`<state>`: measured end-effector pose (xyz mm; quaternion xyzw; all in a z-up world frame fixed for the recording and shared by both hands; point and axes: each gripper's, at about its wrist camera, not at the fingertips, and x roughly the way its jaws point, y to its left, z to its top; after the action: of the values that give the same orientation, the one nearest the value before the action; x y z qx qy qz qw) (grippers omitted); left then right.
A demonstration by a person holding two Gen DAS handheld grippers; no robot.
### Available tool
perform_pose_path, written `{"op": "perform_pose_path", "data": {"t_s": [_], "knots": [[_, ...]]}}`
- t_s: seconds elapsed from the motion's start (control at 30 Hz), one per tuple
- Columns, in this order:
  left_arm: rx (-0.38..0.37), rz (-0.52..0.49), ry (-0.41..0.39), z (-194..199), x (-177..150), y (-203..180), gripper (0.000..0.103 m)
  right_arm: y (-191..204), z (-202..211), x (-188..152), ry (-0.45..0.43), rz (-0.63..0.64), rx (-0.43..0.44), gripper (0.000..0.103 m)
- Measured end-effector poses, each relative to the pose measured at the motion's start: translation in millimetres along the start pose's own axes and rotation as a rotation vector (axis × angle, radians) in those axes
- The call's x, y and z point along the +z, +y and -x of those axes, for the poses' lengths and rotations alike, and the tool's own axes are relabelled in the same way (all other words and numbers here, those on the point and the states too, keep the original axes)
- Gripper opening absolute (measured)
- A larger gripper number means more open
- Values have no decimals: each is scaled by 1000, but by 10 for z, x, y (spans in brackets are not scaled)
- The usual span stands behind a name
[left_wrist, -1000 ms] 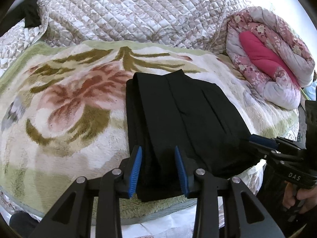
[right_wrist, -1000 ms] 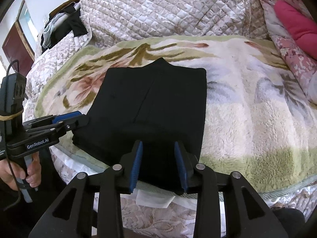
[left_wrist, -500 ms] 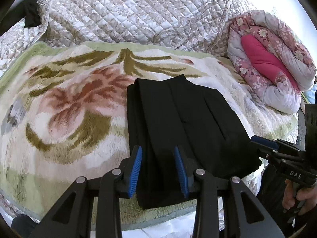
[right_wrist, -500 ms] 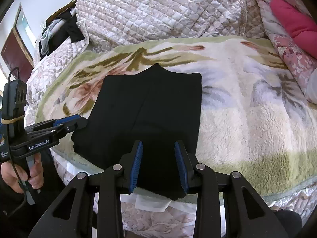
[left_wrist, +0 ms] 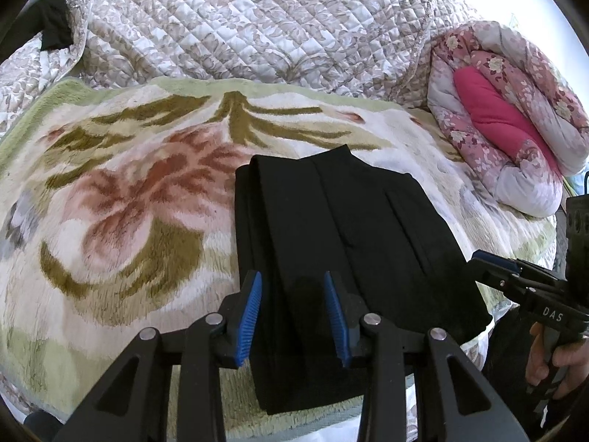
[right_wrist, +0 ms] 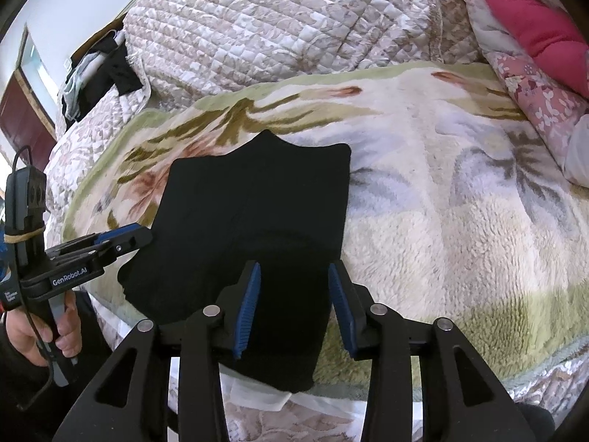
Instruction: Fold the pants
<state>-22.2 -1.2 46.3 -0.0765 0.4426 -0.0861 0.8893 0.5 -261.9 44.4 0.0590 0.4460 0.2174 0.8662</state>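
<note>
Black pants (left_wrist: 331,239) lie folded into a flat rectangle on a floral fleece blanket (left_wrist: 129,221), near the bed's front edge. My left gripper (left_wrist: 293,313) hovers over their near left part, blue pads apart and nothing pinched. In the right wrist view the pants (right_wrist: 250,213) fill the middle. My right gripper (right_wrist: 294,309) hangs above their near right corner, its jaws opening; the cloth shows between the pads but they do not press on it. Each gripper shows in the other's view: the right gripper (left_wrist: 493,265) at the pants' right edge, the left gripper (right_wrist: 125,237) at their left edge.
A quilted bedspread (left_wrist: 257,29) is heaped behind the blanket. A rolled pink flowered duvet (left_wrist: 508,118) lies at the right. Dark clothes (right_wrist: 95,73) are piled at the far left. A person's hand (right_wrist: 44,331) grips the left handle. The bed edge runs just below the pants.
The right gripper's pads have spread wider and it has drifted slightly sideways over the pants' near corner. The left gripper and the pants have hardly moved.
</note>
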Motion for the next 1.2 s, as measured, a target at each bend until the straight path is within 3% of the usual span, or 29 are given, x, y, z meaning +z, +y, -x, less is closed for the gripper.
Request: {"op": "perform_pose_path", "data": {"t_s": [0.43, 0.73, 0.97, 1.2], "knots": [[-30, 67, -4, -136, 138, 195, 47, -146, -164, 193, 14, -39, 28, 41], [-122, 128, 13, -238, 93, 334, 50, -217, -323, 150, 54, -90, 94, 45], [-173, 157, 18, -395, 157, 364, 59, -327, -455, 256, 70, -149, 156, 46], [-190, 161, 16, -282, -58, 296, 59, -300, -370, 81, 76, -193, 219, 48]]}}
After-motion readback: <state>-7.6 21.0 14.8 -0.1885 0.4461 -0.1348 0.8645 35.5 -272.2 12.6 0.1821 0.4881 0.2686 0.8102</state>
